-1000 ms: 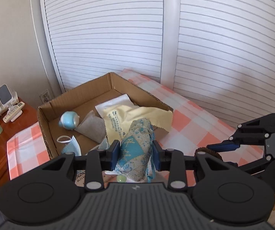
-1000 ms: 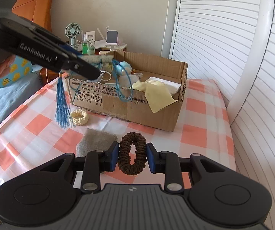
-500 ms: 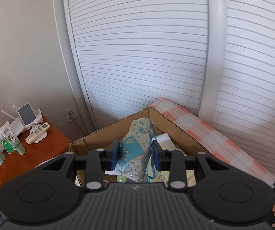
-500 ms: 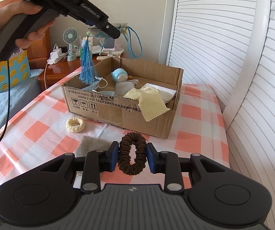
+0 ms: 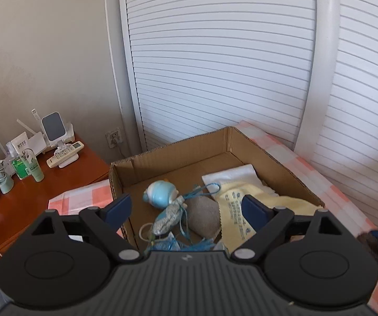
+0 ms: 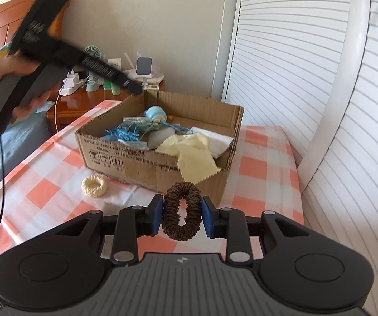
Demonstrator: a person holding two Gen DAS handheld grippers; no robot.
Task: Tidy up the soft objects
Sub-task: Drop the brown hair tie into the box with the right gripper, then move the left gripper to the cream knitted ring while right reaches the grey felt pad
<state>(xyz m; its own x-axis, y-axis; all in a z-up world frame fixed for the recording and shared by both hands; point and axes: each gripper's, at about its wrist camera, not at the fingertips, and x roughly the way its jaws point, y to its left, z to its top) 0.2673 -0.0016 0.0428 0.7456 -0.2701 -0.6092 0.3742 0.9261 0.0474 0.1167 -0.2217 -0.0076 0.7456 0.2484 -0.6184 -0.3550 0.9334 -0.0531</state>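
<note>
Beside the cardboard box (image 6: 146, 158), only the right-wrist view shows the right gripper (image 6: 181, 217) clamping a brown scrunchie (image 6: 181, 210); left gripper (image 5: 186, 209) gapes wide.

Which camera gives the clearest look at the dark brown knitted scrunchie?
The right wrist view: the dark brown knitted scrunchie sits centred and sharp, upright, pinched in the right gripper. The left wrist view catches only a blurred dark sliver of it at the right edge, partly cut off.

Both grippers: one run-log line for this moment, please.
left gripper: open, above box | pouch: in box | right gripper: shut on brown scrunchie | cream scrunchie: on table
</note>
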